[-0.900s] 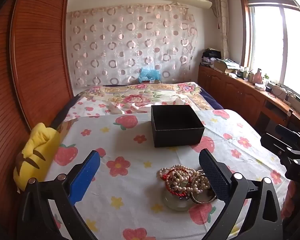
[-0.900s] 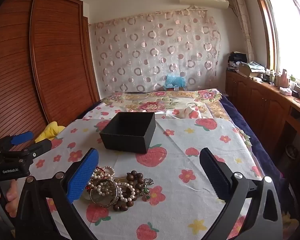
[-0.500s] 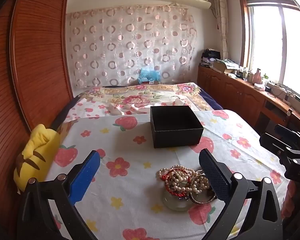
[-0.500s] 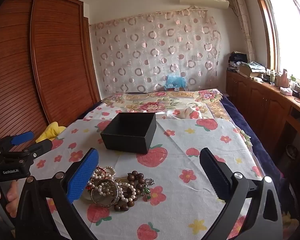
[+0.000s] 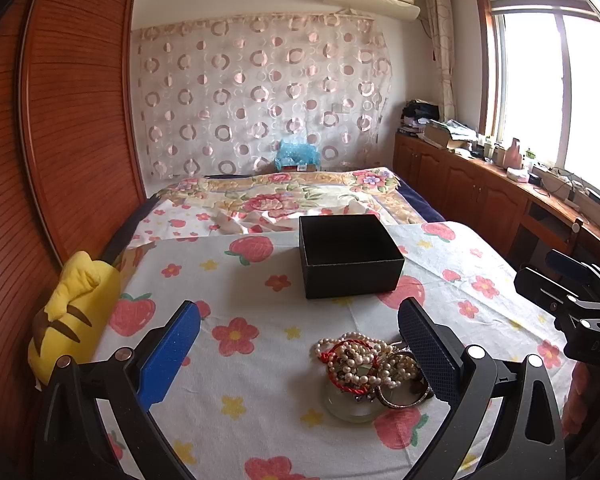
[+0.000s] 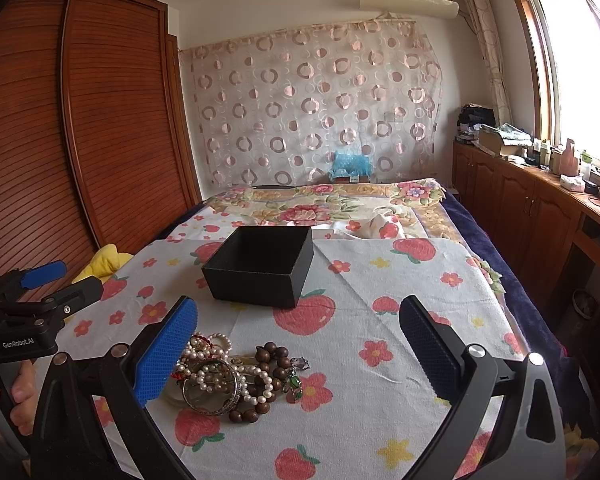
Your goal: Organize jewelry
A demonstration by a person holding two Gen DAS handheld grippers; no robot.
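A pile of jewelry (image 5: pixel 370 372) lies on the strawberry-print cloth: pearl strands, a red cord bracelet, a silver bangle and a pale jade bangle. In the right wrist view the jewelry pile (image 6: pixel 236 380) also shows brown wooden beads (image 6: pixel 274 360). An open, empty black box (image 5: pixel 350 254) stands behind it; it also shows in the right wrist view (image 6: pixel 260 266). My left gripper (image 5: pixel 300 320) is open and empty, hovering above the pile's left. My right gripper (image 6: pixel 298 322) is open and empty, with the pile by its left finger.
A yellow plush toy (image 5: pixel 70 316) lies at the table's left edge by the wooden wardrobe (image 5: pixel 60 120). A bed with a floral quilt (image 5: pixel 284 196) is behind the table. Wooden cabinets (image 5: pixel 480 192) with clutter run under the window at right.
Both grippers have barely shifted; the view has crept slightly. The jewelry and box have not moved.
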